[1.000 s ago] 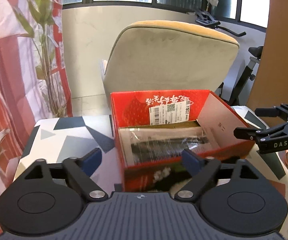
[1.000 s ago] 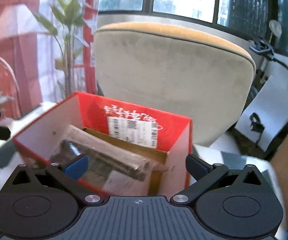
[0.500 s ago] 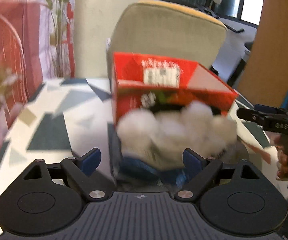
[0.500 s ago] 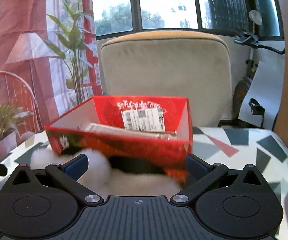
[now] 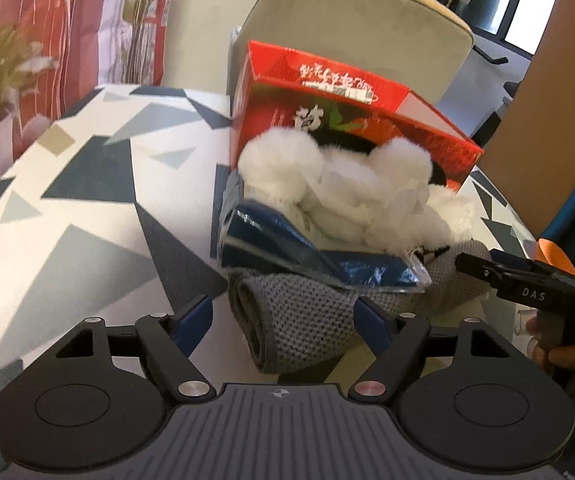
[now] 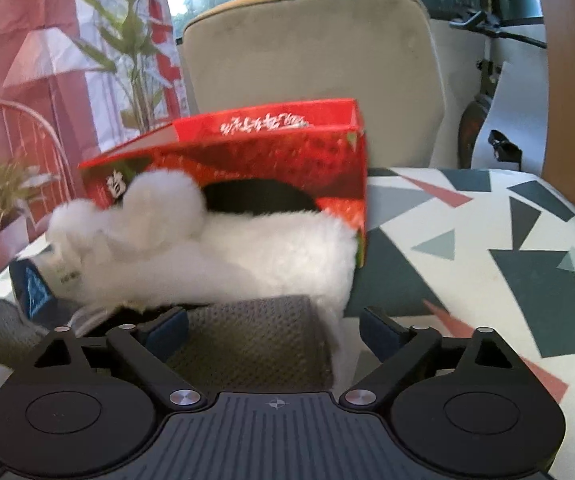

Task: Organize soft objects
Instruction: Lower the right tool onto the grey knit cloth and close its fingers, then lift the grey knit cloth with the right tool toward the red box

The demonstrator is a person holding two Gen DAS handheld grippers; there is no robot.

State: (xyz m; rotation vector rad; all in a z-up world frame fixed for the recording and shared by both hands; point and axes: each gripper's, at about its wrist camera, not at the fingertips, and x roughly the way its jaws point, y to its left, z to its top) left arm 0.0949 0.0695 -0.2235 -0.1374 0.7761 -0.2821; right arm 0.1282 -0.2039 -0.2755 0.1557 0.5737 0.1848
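Left wrist view shows our left gripper [image 5: 283,314] low over the patterned surface [image 5: 87,208], its jaws spread, and they have just been closing a little. Between the blue fingertips [image 5: 195,316] lies one end of a rolled grey towel [image 5: 307,320], but the pads do not press on it. On top of the towel rests a blue plastic package [image 5: 287,244], tilted, and over that a white fluffy plush [image 5: 347,184] which leans against the front of a red cardboard box [image 5: 327,120]. The box stands at the far side of the pile, in front of a beige chair [image 5: 347,12]. At the right edge we see our right gripper [image 5: 527,284] from the side, near the other end of the towel, with part of a hand [image 5: 559,356] behind it.

From the right wrist view, our right gripper [image 6: 273,330] also has its jaws spread, and they too have just been closing slightly. The grey towel [image 6: 247,336] lies between the fingertips [image 6: 379,334]; we cannot see the pads touching it. The white fluffy plush [image 6: 247,256] lies across the towel and against the red cardboard box [image 6: 267,160], and the blue plastic package [image 6: 31,288] shows at the left, beside the plush. A green plant [image 6: 127,40] stands behind, left of the chair.
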